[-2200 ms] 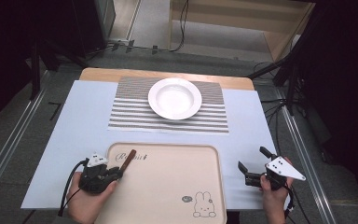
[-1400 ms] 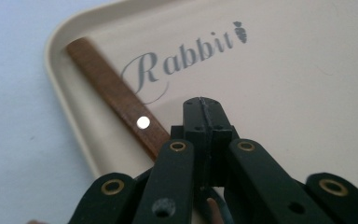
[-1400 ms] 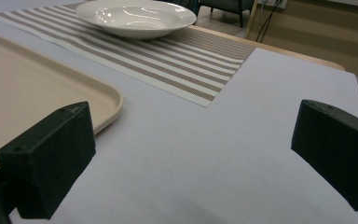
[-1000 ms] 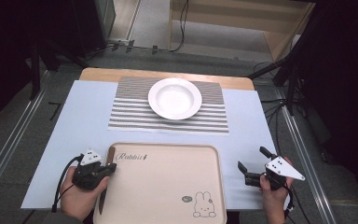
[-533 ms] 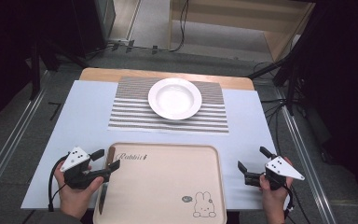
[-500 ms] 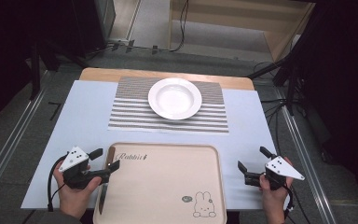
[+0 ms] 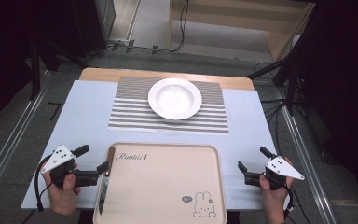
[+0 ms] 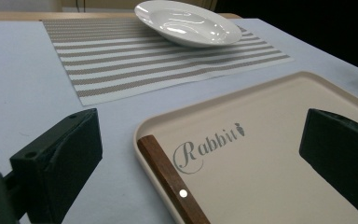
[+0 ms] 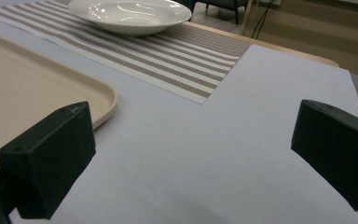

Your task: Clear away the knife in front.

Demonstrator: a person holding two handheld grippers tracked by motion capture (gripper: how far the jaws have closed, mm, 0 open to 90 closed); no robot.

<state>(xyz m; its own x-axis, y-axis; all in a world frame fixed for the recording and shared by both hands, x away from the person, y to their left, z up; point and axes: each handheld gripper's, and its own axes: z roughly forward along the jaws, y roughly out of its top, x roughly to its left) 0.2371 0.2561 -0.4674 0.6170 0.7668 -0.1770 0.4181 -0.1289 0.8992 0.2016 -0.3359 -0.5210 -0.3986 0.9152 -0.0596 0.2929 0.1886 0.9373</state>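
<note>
Each hand holds a black gripper: the left gripper (image 7: 92,162) and the right gripper (image 7: 251,164) have two blocky matte jaws with small screw holes. A grey three-cornered plate with dark dots tops each, and a black cable trails behind.

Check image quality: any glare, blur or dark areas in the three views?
High view: table evenly lit, surroundings near black, mild sheen on the plate. Left gripper view: bright highlights on the plate, near jaws soft, tray lettering and knife handle sharp. Right gripper view: plate glare, jaws blurred, placemat stripes crisp.
</note>
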